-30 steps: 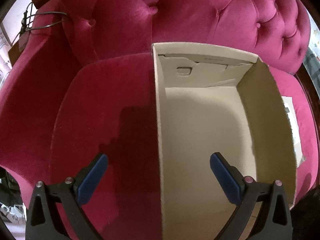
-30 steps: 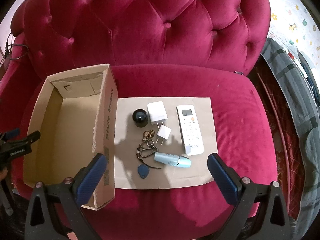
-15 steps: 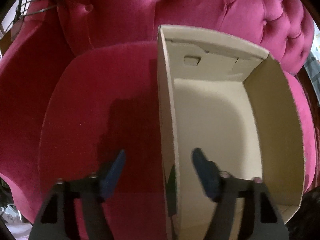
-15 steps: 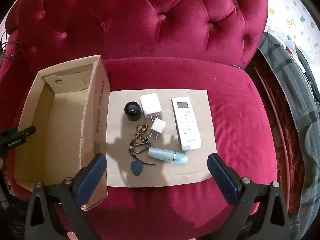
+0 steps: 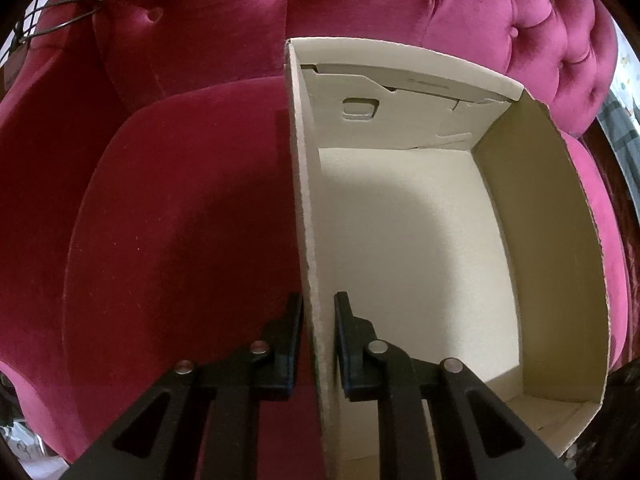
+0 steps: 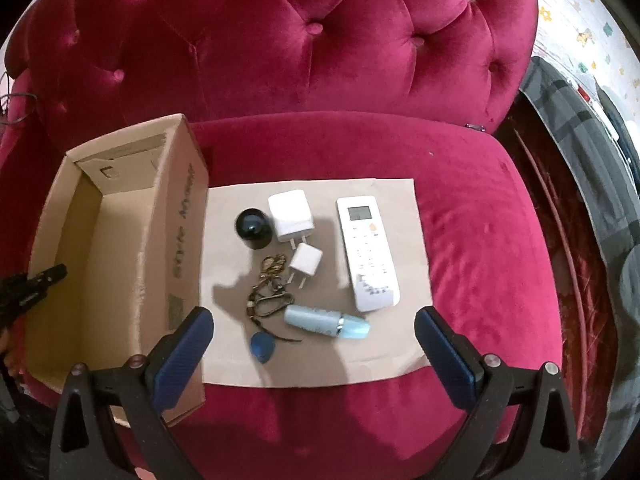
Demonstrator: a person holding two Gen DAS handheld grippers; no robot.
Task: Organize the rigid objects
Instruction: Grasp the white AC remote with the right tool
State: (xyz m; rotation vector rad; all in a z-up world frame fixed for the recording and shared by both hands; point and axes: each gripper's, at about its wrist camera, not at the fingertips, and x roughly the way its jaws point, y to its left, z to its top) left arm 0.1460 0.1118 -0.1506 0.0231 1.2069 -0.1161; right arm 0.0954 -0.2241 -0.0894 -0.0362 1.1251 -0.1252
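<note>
An open, empty cardboard box [image 5: 552, 240] [image 6: 176, 216] sits on the left of a magenta armchair seat. My left gripper [image 5: 318, 312] is shut on the box's left wall; it also shows in the right wrist view [image 6: 48, 276]. On a brown paper sheet [image 6: 392, 344] lie a white remote [image 6: 367, 252], a large white charger [image 6: 290, 216], a small white charger [image 6: 306, 260], a black round object [image 6: 251, 227], a keyring with a blue tag [image 6: 266, 300] and a light blue tube [image 6: 326, 322]. My right gripper [image 6: 314, 340] is open and empty, above the sheet's front edge.
The tufted chair back [image 6: 304, 48] rises behind the seat. A dark wire [image 5: 60, 12] lies on the left armrest. Grey fabric [image 6: 588, 152] hangs to the right of the chair. Bare seat cushion [image 6: 488, 248] lies right of the paper.
My left gripper moved in and closed its jaws onto the box's left wall. My right gripper drifted slightly closer over the paper and stayed open.
</note>
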